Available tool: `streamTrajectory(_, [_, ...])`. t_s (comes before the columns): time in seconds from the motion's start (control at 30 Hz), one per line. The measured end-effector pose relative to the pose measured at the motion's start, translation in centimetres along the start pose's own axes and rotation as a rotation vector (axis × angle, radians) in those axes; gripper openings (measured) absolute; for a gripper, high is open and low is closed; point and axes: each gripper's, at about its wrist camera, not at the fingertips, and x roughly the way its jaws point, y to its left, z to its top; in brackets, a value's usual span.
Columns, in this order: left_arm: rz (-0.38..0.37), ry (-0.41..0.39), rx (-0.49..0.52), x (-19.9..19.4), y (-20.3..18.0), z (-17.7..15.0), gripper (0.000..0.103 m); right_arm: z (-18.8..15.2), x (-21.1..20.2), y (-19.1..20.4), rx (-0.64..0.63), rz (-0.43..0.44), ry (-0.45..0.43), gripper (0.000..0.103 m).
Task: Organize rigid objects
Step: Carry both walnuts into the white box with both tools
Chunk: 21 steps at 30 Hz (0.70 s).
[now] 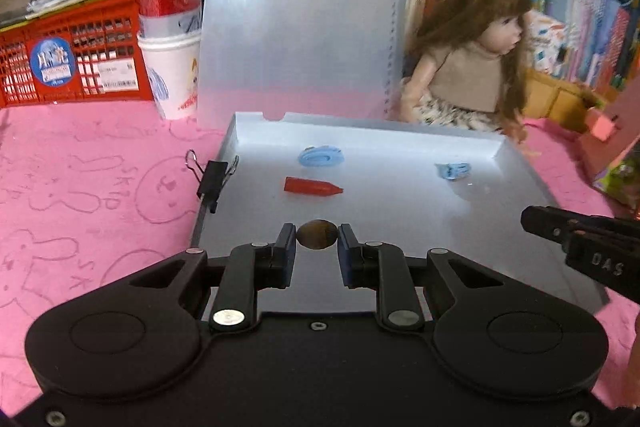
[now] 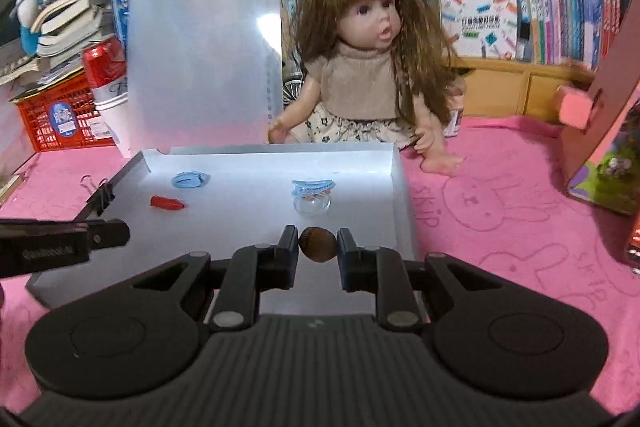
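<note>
I hold my left gripper [image 1: 317, 241] and right gripper [image 2: 318, 242] each pinching a brown nut [image 1: 316, 234] above the open case [image 1: 516, 163], apparently ready to drop them in.

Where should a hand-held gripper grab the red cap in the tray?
Across the wide cylindrical end of the red cap, coming down from above. It lies flat on the tray, long axis left-right, tapering to a point at right where fingers would likely slip.

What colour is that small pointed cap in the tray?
Red; the pointed cap shows best in the left wrist view.
</note>
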Motion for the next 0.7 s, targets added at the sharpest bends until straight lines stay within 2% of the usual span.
streamTrajectory(0.27, [0.021,0.045,-0.002,3.5,-0.2,0.9,0.021,1.2,3.1,-0.3,0.035,0.013,0.060,0.025])
streamTrajectory(0.7, [0.017,0.017,-0.005,5.5,-0.4,2.0,0.021,1.2,6.1,-0.5,0.047,-0.008,0.106,0.025])
